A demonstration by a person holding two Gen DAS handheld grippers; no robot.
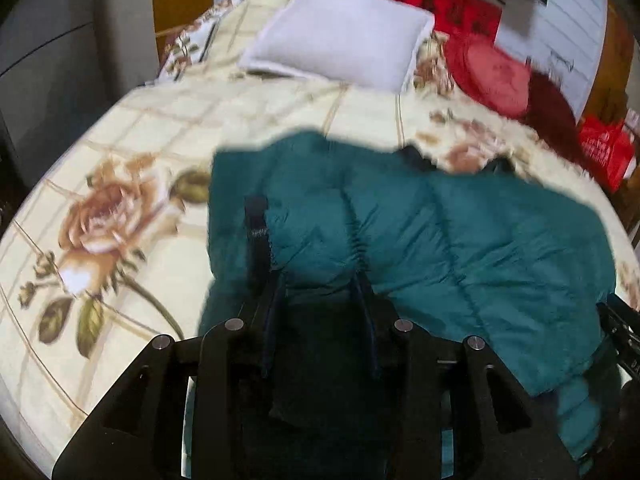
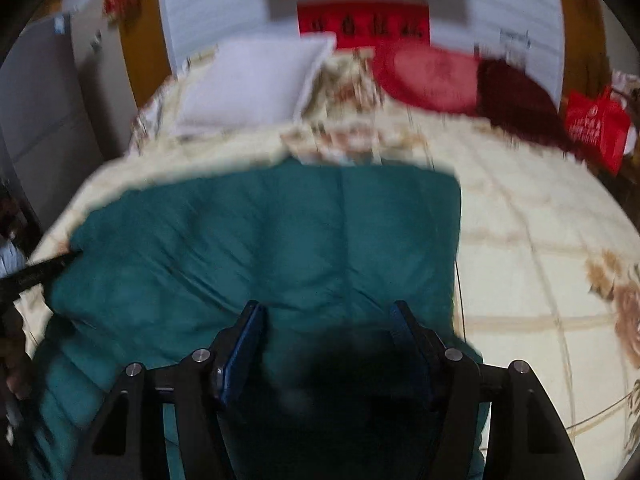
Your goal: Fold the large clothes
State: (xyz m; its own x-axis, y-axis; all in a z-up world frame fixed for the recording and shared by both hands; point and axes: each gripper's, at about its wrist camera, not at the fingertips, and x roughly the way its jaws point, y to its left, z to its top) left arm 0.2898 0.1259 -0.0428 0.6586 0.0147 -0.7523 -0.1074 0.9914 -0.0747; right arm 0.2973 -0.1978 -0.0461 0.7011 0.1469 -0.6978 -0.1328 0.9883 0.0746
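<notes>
A teal padded jacket (image 1: 460, 232) (image 2: 260, 240) lies spread across the near part of a bed. My left gripper (image 1: 320, 280) sits at its near left part. A puffy fold of the jacket fills the gap between the fingers, and dark fabric hangs back into the throat. My right gripper (image 2: 328, 316) is over the jacket's near right part, its blue-padded fingers (image 2: 248, 336) standing wide apart with teal fabric under the gap. Each gripper shows at the edge of the other view: the right gripper (image 1: 616, 328) and the left gripper (image 2: 40, 272). A navy strap (image 1: 256, 228) lies on the jacket.
The bed has a cream floral quilt (image 1: 120, 160) (image 2: 520, 240). At its head lie a white pillow (image 1: 340, 36) (image 2: 248, 80) and a red round cushion (image 1: 496, 72) (image 2: 432, 76). A red bag (image 1: 604, 148) (image 2: 596, 128) stands at the far right, a grey cabinet (image 1: 40, 60) at the left.
</notes>
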